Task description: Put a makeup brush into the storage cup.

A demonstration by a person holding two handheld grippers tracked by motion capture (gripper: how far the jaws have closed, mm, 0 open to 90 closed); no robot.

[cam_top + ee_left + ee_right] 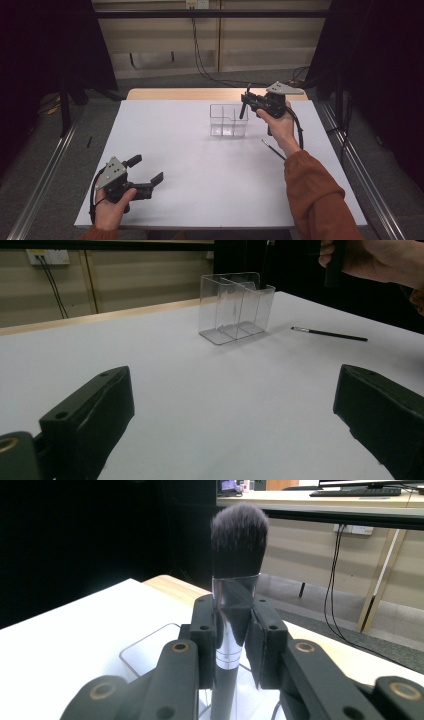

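The right gripper (246,101) is clenched on one makeup brush (235,555), its two pads pressing the shiny metal collar just under the bristles. In the right gripper view the brush stands upright, its long axis running vertically, with the dark bristle head pointing up and the black handle going down between the jaws. In the high view the brush (243,105) hangs as a dark, nearly upright stick at the right edge of the clear plastic holder (228,120), its lower end at the holder's rim; whether it touches the rim cannot be told.

There is one holder, split by clear walls into compartments, standing on the white surface (200,175) toward its far side. One thin brush (273,149) lies flat on the surface near the holder's right, its long axis slanting across the surface under the right forearm.

The left gripper (147,174) rests near the front left corner of the surface, well apart from the holder, released, jaws wide with nothing between them.
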